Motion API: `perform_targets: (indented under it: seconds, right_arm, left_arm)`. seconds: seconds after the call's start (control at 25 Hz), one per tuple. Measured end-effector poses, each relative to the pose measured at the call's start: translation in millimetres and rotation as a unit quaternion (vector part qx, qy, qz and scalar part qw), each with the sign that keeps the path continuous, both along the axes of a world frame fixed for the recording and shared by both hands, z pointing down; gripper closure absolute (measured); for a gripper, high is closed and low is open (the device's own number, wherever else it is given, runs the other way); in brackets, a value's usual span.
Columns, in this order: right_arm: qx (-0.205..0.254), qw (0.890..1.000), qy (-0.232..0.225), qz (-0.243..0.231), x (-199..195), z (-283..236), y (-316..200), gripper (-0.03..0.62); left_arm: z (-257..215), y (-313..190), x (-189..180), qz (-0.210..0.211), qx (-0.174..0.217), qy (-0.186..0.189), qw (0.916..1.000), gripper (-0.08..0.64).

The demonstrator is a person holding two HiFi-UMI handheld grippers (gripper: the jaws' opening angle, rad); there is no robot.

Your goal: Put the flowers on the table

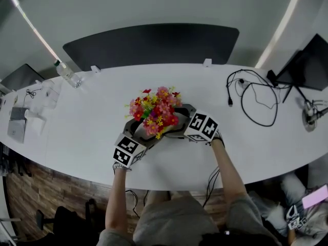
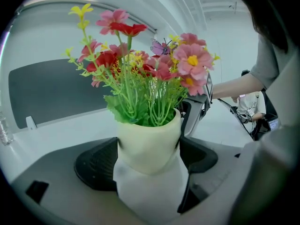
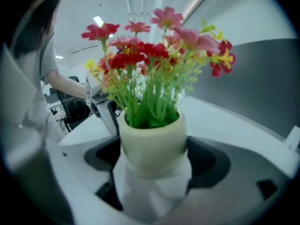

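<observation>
A bunch of pink, red and yellow flowers stands in a cream pot with a white base, over the middle of the white table. My left gripper is at the pot's left and my right gripper at its right, each shut on the pot from its own side. In the left gripper view the pot fills the gap between the black jaws, and the right gripper shows behind it. In the right gripper view the pot is likewise clasped. The flowers hide the pot's foot, so contact with the table is unclear.
A clear water bottle stands at the back left, with papers and a tablet at the left end. Looped black cables and a dark screen lie at the right. A dark panel runs behind the table.
</observation>
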State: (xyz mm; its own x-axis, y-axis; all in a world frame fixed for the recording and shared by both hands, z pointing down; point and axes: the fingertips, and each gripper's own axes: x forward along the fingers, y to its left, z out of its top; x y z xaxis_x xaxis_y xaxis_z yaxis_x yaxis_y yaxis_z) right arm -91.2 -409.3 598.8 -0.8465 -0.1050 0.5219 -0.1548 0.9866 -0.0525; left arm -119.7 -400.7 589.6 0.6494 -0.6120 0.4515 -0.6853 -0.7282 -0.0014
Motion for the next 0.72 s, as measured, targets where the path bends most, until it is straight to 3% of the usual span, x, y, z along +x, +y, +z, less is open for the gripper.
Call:
perform_targets:
  seconds: [0.44, 0.6, 0.72]
  right_arm:
    - [-0.03, 0.998, -0.027, 0.048, 9, -4, 2, 0.151]
    - [-0.034, 0.995, -0.06, 0.075, 21, -16, 8, 0.152]
    - [-0.043, 0.991, -0.091, 0.093, 29, -27, 17, 0.155]
  left_arm:
    - [-3, 11, -9, -0.059, -0.003, 0.037, 0.9976, 0.13]
    - [-12, 19, -14, -0.084, 0.0, 0.064, 0.9944, 0.131]
    - [-22, 30, -14, -0.096, 0.004, 0.082, 0.9919, 0.171]
